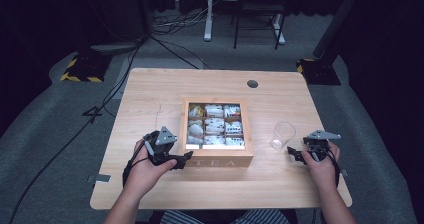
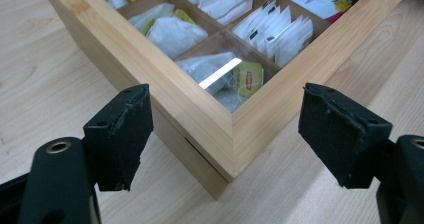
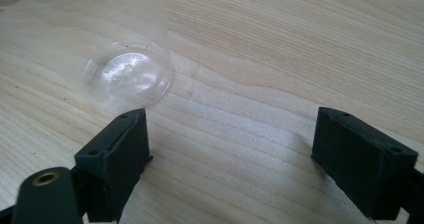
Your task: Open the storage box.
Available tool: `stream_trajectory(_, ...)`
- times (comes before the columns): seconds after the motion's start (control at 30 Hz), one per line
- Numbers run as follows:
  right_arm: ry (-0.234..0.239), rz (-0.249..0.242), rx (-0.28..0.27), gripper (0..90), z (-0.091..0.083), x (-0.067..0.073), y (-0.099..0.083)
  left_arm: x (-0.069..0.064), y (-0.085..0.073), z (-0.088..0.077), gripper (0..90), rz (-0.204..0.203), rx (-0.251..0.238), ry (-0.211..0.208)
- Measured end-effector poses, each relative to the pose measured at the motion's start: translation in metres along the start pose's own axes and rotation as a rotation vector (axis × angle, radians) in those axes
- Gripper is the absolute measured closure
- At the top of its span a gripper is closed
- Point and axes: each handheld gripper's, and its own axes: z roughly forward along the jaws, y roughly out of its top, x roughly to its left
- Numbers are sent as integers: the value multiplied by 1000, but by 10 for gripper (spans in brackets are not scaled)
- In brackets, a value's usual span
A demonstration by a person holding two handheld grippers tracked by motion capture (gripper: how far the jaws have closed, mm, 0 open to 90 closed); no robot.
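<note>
Two grippers, both wide, holding nothing.
Left gripper straddles the tea box's near-left corner; right gripper sits just right of the cup on the tabletop.

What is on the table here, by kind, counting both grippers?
Wooden tea box, tea bags in its compartments: 1
Clear plastic cup: 1
Handheld grippers, left gripper and right gripper, both open: 2
Total: 4
</note>
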Motion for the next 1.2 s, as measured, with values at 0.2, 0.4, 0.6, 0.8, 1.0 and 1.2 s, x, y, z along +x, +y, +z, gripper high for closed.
stream_trajectory(0.2, 3, -3, 0, 153, 0, 0, 0, -3, -7, 8, 245, 3, 28, -1)
stream_trajectory(0.4, 3, -4, 0, 153, 0, 0, 0, -4, -10, 14, 235, 35, 57, 16)
stream_trajectory(0.6, 4, -6, 0, 153, 0, 0, 0, -4, -12, 16, 254, 66, 86, 28)
stream_trajectory(0.8, 4, -6, 0, 153, 0, 0, 0, -4, -13, 16, 282, 70, 90, 33)
stream_trajectory(1.0, 4, -6, 0, 153, 0, 0, 0, -5, -11, 16, 290, 63, 99, 36)
stream_trajectory(1.2, 4, -5, 0, 153, 0, 0, 0, -7, -8, 12, 351, 53, 112, 46)
